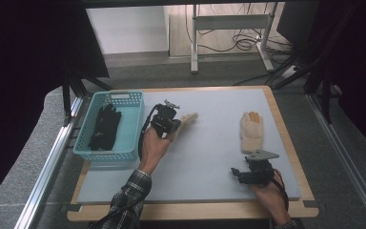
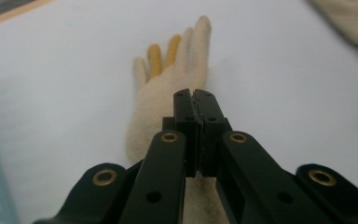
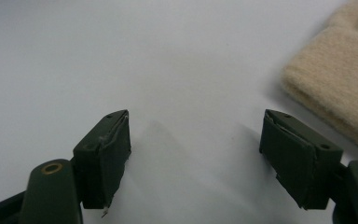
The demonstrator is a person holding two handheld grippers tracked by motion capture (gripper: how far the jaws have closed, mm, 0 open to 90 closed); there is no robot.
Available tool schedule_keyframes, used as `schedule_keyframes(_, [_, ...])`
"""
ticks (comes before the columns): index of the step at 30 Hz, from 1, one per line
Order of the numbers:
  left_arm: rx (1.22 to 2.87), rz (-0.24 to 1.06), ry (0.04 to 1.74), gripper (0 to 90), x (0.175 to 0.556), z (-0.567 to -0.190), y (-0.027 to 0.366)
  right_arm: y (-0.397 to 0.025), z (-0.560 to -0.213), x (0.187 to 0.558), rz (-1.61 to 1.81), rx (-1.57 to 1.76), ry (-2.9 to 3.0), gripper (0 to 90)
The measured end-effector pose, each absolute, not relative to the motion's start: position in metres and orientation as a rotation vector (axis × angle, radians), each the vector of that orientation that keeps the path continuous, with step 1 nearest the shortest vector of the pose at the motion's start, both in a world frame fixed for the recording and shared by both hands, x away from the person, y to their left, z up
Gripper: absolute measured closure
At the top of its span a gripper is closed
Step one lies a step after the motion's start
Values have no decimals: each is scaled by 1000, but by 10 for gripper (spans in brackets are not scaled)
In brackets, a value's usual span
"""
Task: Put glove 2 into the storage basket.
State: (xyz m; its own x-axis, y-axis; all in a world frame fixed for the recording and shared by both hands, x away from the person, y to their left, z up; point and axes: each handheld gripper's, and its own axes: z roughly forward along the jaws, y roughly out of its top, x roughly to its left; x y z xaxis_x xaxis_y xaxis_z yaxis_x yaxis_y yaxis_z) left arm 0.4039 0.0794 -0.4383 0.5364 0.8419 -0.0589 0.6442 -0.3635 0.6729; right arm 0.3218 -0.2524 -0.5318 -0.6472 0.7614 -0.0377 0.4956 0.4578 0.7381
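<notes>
Left tongs (image 1: 173, 125) clenched on the cuff of a cream glove (image 2: 168, 93), which is held just beside the blue basket (image 1: 132, 125), not yet over it. Basket content: a pair of black gloves (image 1: 105, 127), judged already stowed. Second cream glove (image 1: 251, 130) lies flat on the mat ahead of the right tongs (image 1: 240, 172), untouched; those are released, jaws wide apart over bare mat. Judged roughly halfway: two cream gloves still to be dropped in.

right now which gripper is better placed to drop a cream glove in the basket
Left: the left gripper is shut on a cream glove beside the blue basket; the right gripper is open, holding nothing.
</notes>
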Motion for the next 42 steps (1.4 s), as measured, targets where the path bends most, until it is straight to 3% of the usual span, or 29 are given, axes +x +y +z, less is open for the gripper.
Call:
schedule_keyframes(7, [2187,238,1091,869,369,-470,51,-252,-532,322,1012,1061,2349,239])
schedule_keyframes(11, [2167,253,1061,658,363,-480,53,-252,-532,322,1012,1064,2348,239])
schedule_keyframes(15, [2105,279,1074,552,358,-477,68,-252,-532,322,1011,1065,2349,239])
schedule_keyframes(17, [2098,312,1098,587,357,-478,77,-252,-532,322,1011,1062,2348,240])
schedule_keyframes(20, [2103,376,1156,741,358,-489,88,-252,-532,322,1012,1062,2348,239])
schedule_keyframes(24, [2119,336,1215,854,364,-509,98,-252,-532,322,1012,1062,2348,240])
schedule_keyframes(38, [2126,208,1119,862,335,-526,79,-252,-532,322,1010,1061,2346,240])
schedule_keyframes(42, [2138,228,1083,832,329,-526,69,-252,-532,322,1010,1063,2346,240])
